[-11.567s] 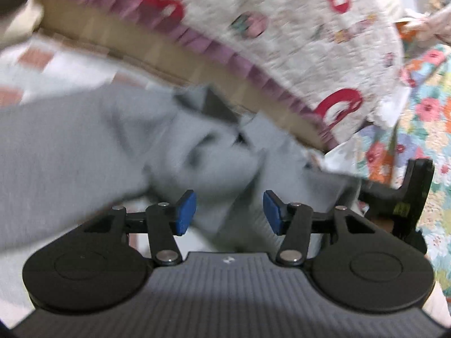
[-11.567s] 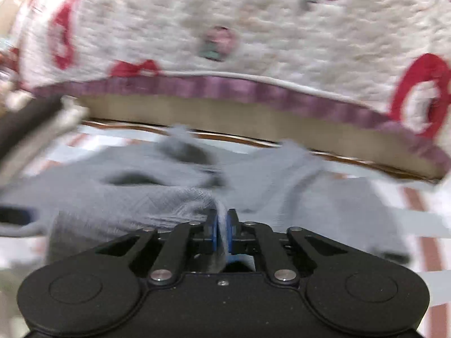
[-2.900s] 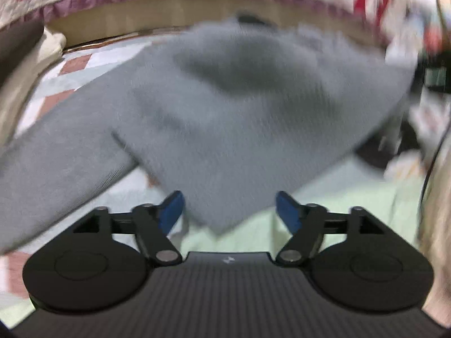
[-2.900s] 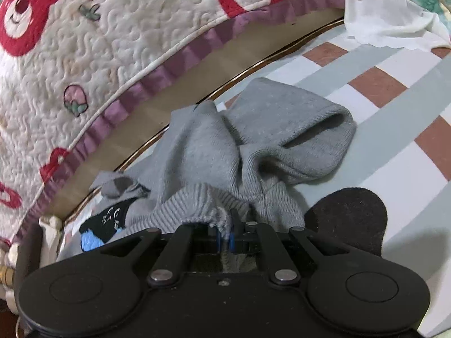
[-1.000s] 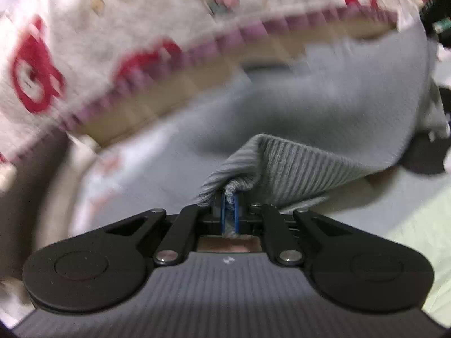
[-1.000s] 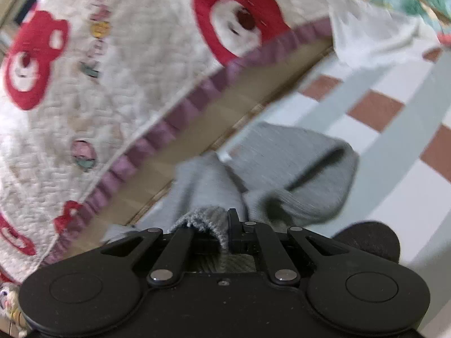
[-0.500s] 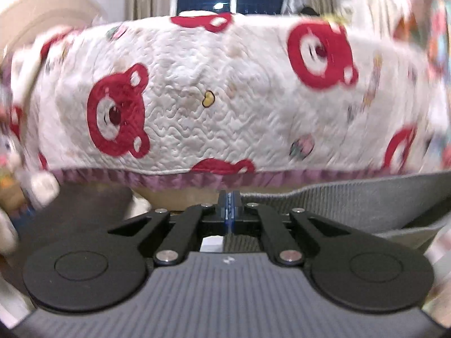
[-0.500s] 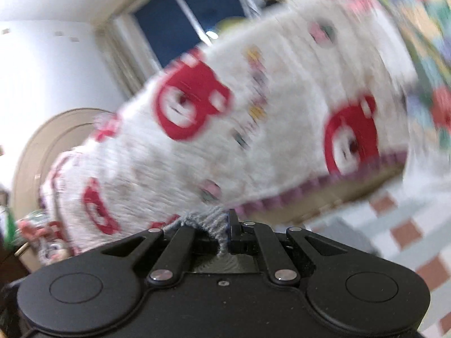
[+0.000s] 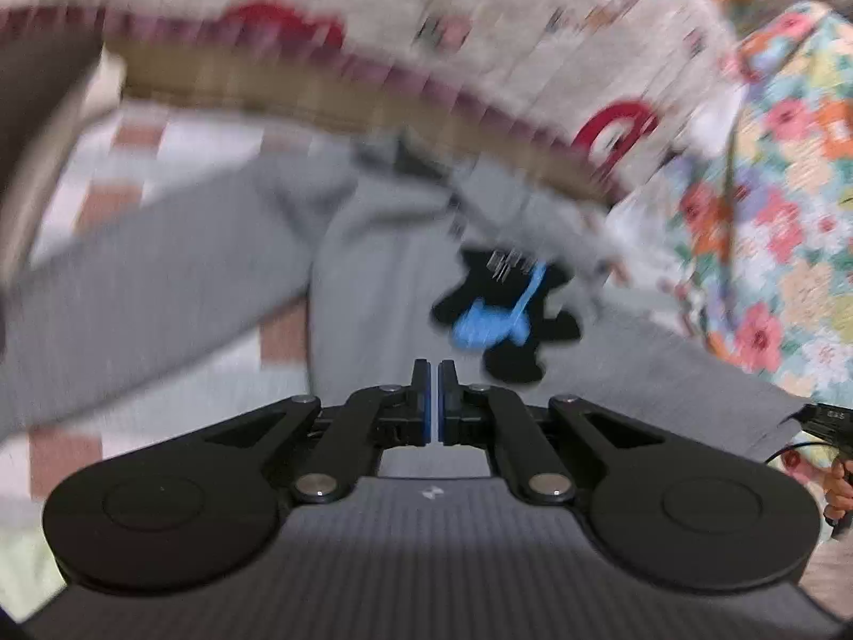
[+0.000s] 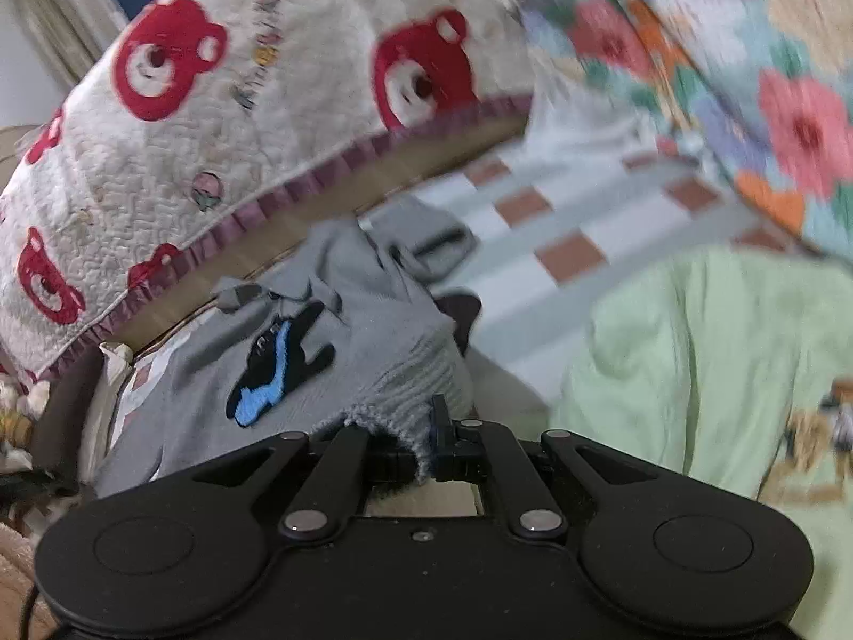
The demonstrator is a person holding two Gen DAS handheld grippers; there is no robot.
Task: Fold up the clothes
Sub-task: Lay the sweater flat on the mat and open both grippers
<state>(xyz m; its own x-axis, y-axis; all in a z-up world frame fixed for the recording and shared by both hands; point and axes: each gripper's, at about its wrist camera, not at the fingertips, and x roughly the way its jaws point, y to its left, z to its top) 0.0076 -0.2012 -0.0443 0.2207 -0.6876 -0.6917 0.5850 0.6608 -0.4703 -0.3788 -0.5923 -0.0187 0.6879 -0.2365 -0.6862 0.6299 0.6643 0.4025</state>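
Observation:
A grey knit sweater [image 9: 224, 277] lies spread on the checked sheet, front up, showing a black and blue patch [image 9: 496, 320]. One sleeve runs off to the left. My left gripper [image 9: 433, 400] is shut at the sweater's lower edge, with grey cloth showing right under its pads. In the right wrist view the same sweater [image 10: 213, 373] and its patch [image 10: 277, 368] lie to the left. My right gripper [image 10: 432, 437] is shut on the ribbed hem [image 10: 405, 400], which bunches over its fingers. The picture is blurred with motion.
A white quilt with red bears [image 10: 240, 106] hangs behind the sweater. A flowered blanket [image 10: 746, 80] is at the right and a light green cloth [image 10: 693, 362] in front. A dark round object [image 10: 464, 309] peeks from under the sweater. A hand [image 9: 837, 490] shows at the right edge.
Both grippers lifted the hem, swung up toward the quilt and window, then tipped down again. The sweater now lies spread with its patch showing.

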